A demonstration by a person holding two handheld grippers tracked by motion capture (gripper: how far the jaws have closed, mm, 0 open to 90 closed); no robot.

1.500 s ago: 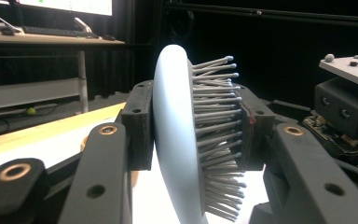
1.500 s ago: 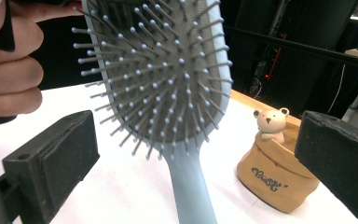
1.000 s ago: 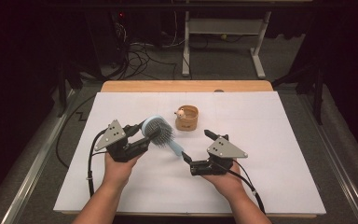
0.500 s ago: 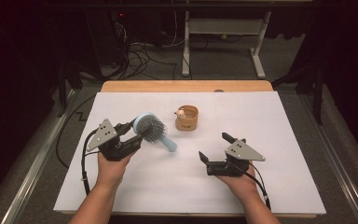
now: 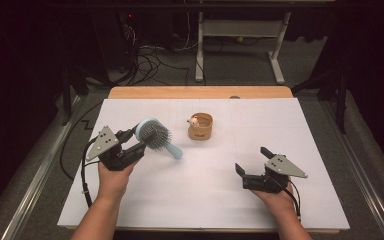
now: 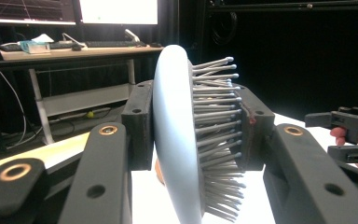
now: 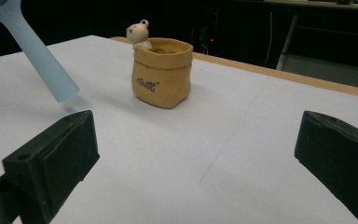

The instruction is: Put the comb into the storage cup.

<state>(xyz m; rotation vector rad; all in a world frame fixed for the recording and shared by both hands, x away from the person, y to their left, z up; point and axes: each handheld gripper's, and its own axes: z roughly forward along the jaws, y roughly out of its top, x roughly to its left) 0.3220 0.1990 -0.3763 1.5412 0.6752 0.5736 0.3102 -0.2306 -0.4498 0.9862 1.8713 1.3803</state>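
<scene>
A light-blue hairbrush [image 5: 155,136] hangs above the white table with my left gripper [image 5: 132,146] shut on its round head. Its handle slants down to the right, free of the table. In the left gripper view the pads press the brush's [image 6: 175,140] smooth back and bristle tips, my left gripper [image 6: 191,128] clamped around it. My right gripper [image 5: 252,161] rests low at the right front, open and holding nothing. The right gripper view has its jaws [image 7: 200,158] wide apart, facing the brush handle [image 7: 37,56] and a tan bag-shaped cup [image 7: 162,74].
The tan cup [image 5: 200,127], with a small bear figure on its rim, stands at the table's [image 5: 300,125] middle back. A wooden strip [image 5: 200,92] borders the far edge. Cables and a white desk frame [image 5: 240,35] lie on the floor behind.
My right gripper has drawn away from the brush handle, going right and toward the front edge. The left gripper with the brush has barely shifted.
</scene>
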